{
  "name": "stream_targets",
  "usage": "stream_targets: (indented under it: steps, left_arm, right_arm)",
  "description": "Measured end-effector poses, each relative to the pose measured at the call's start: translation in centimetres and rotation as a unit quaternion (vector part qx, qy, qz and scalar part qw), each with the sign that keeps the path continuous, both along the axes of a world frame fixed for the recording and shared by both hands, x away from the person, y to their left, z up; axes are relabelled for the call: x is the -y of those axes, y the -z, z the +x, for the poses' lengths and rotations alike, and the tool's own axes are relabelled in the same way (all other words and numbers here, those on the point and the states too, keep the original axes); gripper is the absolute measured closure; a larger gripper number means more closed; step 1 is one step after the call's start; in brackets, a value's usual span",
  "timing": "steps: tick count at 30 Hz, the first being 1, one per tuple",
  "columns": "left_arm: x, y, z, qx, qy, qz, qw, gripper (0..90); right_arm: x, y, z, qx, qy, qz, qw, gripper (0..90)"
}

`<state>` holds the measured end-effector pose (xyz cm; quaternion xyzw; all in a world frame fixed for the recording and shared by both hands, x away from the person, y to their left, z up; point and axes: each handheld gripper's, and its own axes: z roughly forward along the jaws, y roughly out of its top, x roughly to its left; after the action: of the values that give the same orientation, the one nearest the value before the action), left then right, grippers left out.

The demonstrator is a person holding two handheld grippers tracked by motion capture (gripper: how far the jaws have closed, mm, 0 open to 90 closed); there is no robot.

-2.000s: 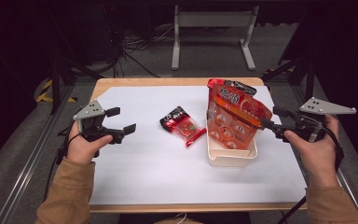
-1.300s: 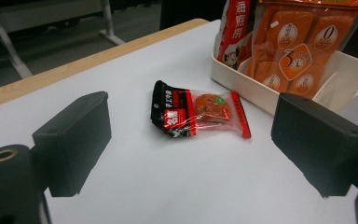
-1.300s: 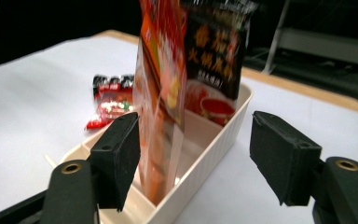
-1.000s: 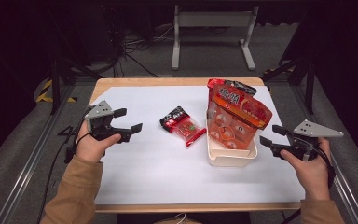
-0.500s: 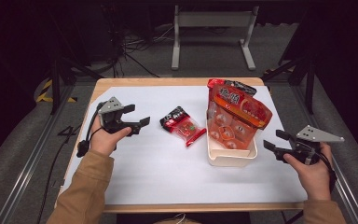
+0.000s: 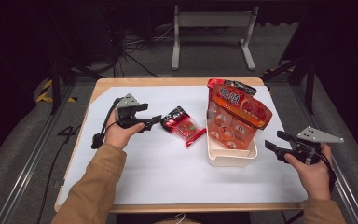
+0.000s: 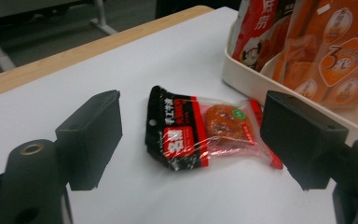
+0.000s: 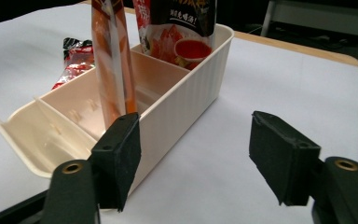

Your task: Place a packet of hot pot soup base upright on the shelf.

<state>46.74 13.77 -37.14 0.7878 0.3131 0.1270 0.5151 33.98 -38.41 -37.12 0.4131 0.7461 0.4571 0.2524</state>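
Our left tool (image 6: 153, 121), jaws closing but empty, faces a small, probably light, crinkly snack pack (image 7: 200, 132); we'd pinch its flat edge.

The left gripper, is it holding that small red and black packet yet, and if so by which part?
No. The left gripper is open, its jaws just closing, beside the packet without touching it. The right gripper holds nothing.

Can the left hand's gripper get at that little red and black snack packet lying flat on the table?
Probably yes. The left gripper points at the snack packet from close by, nothing lies between them, and its jaws, which have just been closing a little, frame the packet with nothing held. The cream bin stands off to the side.
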Motion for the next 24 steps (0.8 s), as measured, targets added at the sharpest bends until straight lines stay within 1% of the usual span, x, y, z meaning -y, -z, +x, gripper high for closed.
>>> stream_targets:
  steps: [1,3,4,6,7,8,9,10,14,15,17,18,19,20,21,22,23,24]
  left_arm:
    - [0.2,0.1,0.2,-0.008,-0.003,0.002,1.0000,24.1]
    - [0.7,0.3,0.5,-0.016,-0.007,0.011,0.9998,23.5]
    - [0.9,0.5,0.7,-0.018,-0.010,0.016,0.9997,23.6]
    - [1.3,0.9,1.1,-0.024,-0.007,0.019,0.9995,25.8]
    - [1.5,1.1,1.3,-0.027,-0.006,0.023,0.9993,26.5]
    - [1.7,1.3,1.5,-0.026,-0.010,0.028,0.9992,26.1]
    - [1.9,1.5,1.7,-0.028,-0.010,0.027,0.9992,26.2]
    - [2.0,1.7,1.9,-0.031,-0.008,0.031,0.9990,27.1]
    - [2.4,2.4,2.7,-0.030,-0.021,0.028,0.9989,32.4]
    - [2.5,2.7,2.9,-0.037,-0.023,0.024,0.9988,33.0]
    - [2.5,2.9,3.1,-0.037,-0.023,0.027,0.9987,32.3]
    - [2.7,3.2,3.3,-0.042,-0.027,0.031,0.9983,32.3]
    - [2.8,3.5,3.4,-0.052,-0.031,0.033,0.9976,28.8]
    - [2.9,3.8,3.6,-0.058,-0.035,0.039,0.9970,28.8]
    - [3.0,4.0,3.8,-0.062,-0.038,0.042,0.9965,27.0]
    - [3.0,4.3,3.9,-0.066,-0.044,0.044,0.9959,27.0]
    - [3.1,4.5,4.0,-0.071,-0.050,0.045,0.9952,26.1]
    - [3.2,4.7,4.1,-0.076,-0.050,0.040,0.9950,25.0]
  right_arm:
    - [0.0,0.0,0.0,-0.001,-0.002,0.002,1.0000,34.7]
    - [-0.1,0.0,0.0,-0.002,-0.003,0.002,1.0000,34.5]
    - [-0.1,0.0,0.0,-0.001,-0.002,0.002,1.0000,34.4]
    - [0.0,0.0,0.0,0.002,-0.003,0.002,1.0000,34.3]
    - [0.0,0.0,0.0,0.000,-0.002,0.004,1.0000,34.3]
    - [0.0,0.0,0.0,0.002,-0.002,0.003,1.0000,34.2]
    - [0.0,0.0,0.0,0.002,-0.002,0.004,1.0000,34.2]
    - [0.1,0.0,0.0,0.002,-0.001,0.004,1.0000,34.2]
    - [0.0,0.1,0.1,0.001,-0.002,0.005,1.0000,34.1]
    - [0.0,0.1,0.1,0.001,-0.003,0.005,1.0000,34.0]
    - [0.0,0.2,0.1,-0.001,-0.003,0.005,1.0000,33.8]
    - [0.0,0.2,0.1,-0.001,-0.003,0.005,1.0000,33.8]
    - [0.0,0.3,0.2,-0.002,-0.003,0.006,1.0000,33.8]
    - [0.0,0.3,0.2,-0.002,-0.003,0.005,1.0000,33.8]
    - [0.0,0.4,0.2,-0.002,-0.003,0.005,1.0000,33.8]
    - [0.0,0.4,0.2,-0.003,-0.004,0.005,1.0000,33.6]
    - [0.0,0.4,0.2,-0.005,-0.004,0.006,1.0000,33.6]
    - [-0.1,0.5,0.3,-0.005,-0.005,0.005,1.0000,33.5]
